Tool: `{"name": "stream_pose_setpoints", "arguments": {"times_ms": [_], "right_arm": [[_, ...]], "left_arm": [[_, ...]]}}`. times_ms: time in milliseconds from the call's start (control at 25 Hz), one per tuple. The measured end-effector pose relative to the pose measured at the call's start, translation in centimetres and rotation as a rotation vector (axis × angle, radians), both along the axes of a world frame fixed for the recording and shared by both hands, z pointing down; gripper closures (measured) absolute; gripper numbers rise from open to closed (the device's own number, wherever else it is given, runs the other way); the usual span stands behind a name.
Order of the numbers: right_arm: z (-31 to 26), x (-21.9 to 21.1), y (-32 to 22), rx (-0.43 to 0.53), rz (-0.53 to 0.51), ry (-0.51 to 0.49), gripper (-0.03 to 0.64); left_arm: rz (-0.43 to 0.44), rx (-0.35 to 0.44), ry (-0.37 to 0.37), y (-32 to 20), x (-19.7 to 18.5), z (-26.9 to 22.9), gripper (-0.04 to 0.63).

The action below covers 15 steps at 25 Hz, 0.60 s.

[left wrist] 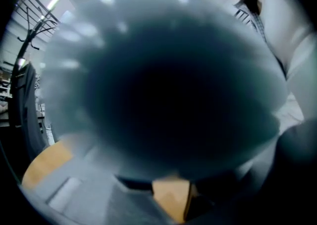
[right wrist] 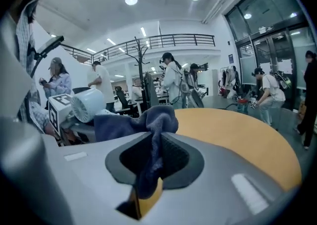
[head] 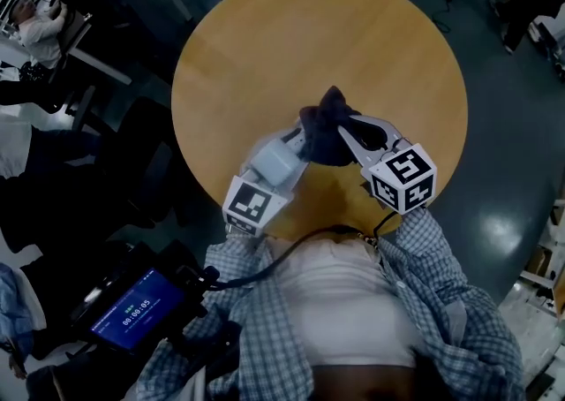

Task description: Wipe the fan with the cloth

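A small white fan (head: 275, 161) sits in my left gripper (head: 294, 145), held just above the near edge of the round wooden table (head: 309, 37). My right gripper (head: 342, 139) is shut on a dark blue cloth (head: 328, 128), which bunches against the fan's right side. In the right gripper view the cloth (right wrist: 148, 120) hangs pinched between the dark pads (right wrist: 176, 157), and the fan (right wrist: 88, 105) shows at the left beside a marker cube (right wrist: 59, 107). In the left gripper view, a dark blurred round shape, the fan (left wrist: 173, 105), hides the jaws.
A device with a lit blue screen (head: 137, 309) hangs at the person's left side. Dark office chairs (head: 115, 152) stand left of the table. Several people (right wrist: 171, 83) and a coat stand (right wrist: 143, 65) are beyond the table's far side.
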State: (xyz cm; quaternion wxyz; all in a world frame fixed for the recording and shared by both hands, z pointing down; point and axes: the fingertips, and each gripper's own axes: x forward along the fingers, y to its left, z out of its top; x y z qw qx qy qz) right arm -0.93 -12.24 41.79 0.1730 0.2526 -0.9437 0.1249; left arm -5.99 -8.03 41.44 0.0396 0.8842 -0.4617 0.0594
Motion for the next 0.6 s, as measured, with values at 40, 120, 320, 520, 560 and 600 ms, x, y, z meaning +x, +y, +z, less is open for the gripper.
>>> {"name": "stream_pose_setpoints", "arguments": {"times_ms": [40, 120, 320, 520, 560, 600], "right_arm": [[0.5, 0.3, -0.4, -0.005, 0.014, 0.007, 0.560], [0.3, 0.1, -0.2, -0.005, 0.011, -0.004, 0.560], [-6.4, -3.7, 5.0, 0.058, -0.150, -0.170, 0.560], [-14.3, -6.5, 10.6, 0.155, -0.335, -0.298, 0.560], [-15.4, -7.0, 11.3, 0.170, -0.366, -0.306, 0.560], [-16.0, -7.6, 11.9, 0.195, -0.401, -0.288, 0.560]], "left_arm": [[-0.005, 0.000, 0.010, -0.1, -0.1, -0.1, 0.449], [-0.013, -0.003, 0.020, -0.2, -0.4, -0.2, 0.449], [-0.036, -0.013, 0.008, -0.5, -1.2, 0.4, 0.449], [-0.045, -0.034, -0.047, -0.7, -1.8, 1.3, 0.449], [-0.034, -0.038, -0.080, -0.7, -1.6, 1.6, 0.449], [-0.017, -0.038, -0.118, -0.6, -1.3, 1.9, 0.449]]}}
